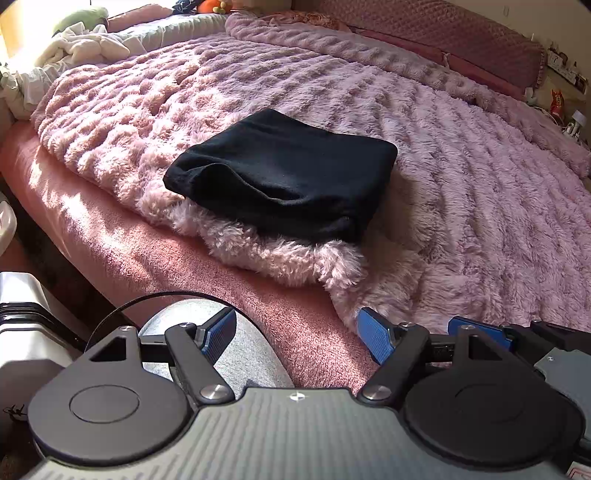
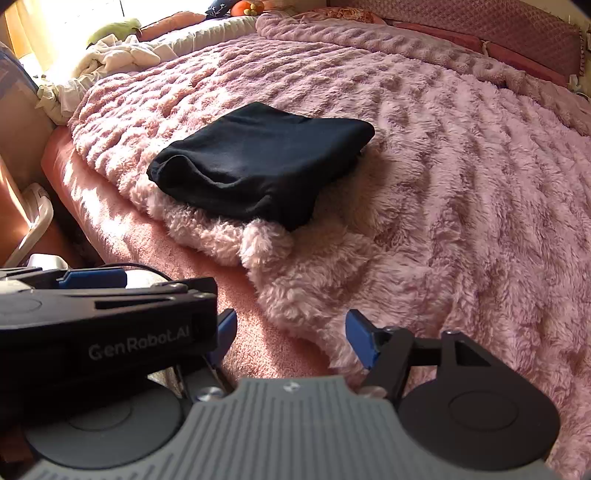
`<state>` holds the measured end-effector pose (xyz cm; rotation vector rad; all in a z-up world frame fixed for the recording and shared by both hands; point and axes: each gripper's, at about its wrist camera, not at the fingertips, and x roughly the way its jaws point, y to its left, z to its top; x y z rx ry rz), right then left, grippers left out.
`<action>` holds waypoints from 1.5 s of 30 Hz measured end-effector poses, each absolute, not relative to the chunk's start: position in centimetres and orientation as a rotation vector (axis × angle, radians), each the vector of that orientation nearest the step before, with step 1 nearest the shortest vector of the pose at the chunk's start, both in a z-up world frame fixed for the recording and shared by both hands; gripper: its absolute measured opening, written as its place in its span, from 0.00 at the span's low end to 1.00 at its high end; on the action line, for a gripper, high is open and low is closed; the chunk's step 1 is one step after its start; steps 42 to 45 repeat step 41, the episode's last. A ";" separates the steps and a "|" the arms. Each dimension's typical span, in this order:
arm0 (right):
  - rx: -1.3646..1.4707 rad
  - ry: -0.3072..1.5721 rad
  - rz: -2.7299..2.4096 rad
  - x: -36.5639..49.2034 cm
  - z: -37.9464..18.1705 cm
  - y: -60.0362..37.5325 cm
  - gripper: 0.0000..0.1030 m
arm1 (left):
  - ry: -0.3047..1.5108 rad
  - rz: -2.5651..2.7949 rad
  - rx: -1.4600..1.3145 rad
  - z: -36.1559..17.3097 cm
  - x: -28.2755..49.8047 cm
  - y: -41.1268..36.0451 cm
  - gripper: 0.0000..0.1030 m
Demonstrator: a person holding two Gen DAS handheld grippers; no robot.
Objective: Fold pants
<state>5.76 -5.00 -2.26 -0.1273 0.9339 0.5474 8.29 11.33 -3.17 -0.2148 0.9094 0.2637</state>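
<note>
The black pants (image 1: pixel 284 173) lie folded into a compact rectangle on the fluffy pink blanket (image 1: pixel 461 177), near the bed's front edge; they also show in the right wrist view (image 2: pixel 258 162). My left gripper (image 1: pixel 297 334) is open and empty, held back from the pants over the bed's edge. My right gripper (image 2: pixel 290 338) is open and empty too, just to the right of the left one. The left gripper's body (image 2: pixel 107 314) fills the right wrist view's lower left. The right gripper's blue fingers (image 1: pixel 480 330) show at the lower right of the left wrist view.
A salmon sheet (image 1: pixel 122 243) covers the bed's front edge below the blanket. White crumpled cloth (image 1: pixel 81 48) and pillows lie at the far left. A padded headboard (image 1: pixel 461 33) runs along the right. A grey-clad knee (image 1: pixel 240 354) is under the left gripper.
</note>
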 end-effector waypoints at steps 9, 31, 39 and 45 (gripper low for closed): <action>-0.124 0.939 0.553 5.7 -2.4 -5.0 0.58 | 0.913 0.257 -0.228 -3.4 8.3 11.6 0.85; -0.126 0.953 0.582 5.6 -3.1 -5.0 0.51 | 0.933 0.275 -0.227 -4.0 8.3 11.1 0.86; -0.126 0.948 0.586 5.6 -3.1 -5.0 0.51 | 0.932 0.269 -0.218 -3.9 8.4 11.0 0.85; -0.125 0.944 0.589 5.6 -3.0 -5.0 0.51 | 0.927 0.271 -0.219 -3.9 8.3 11.0 0.85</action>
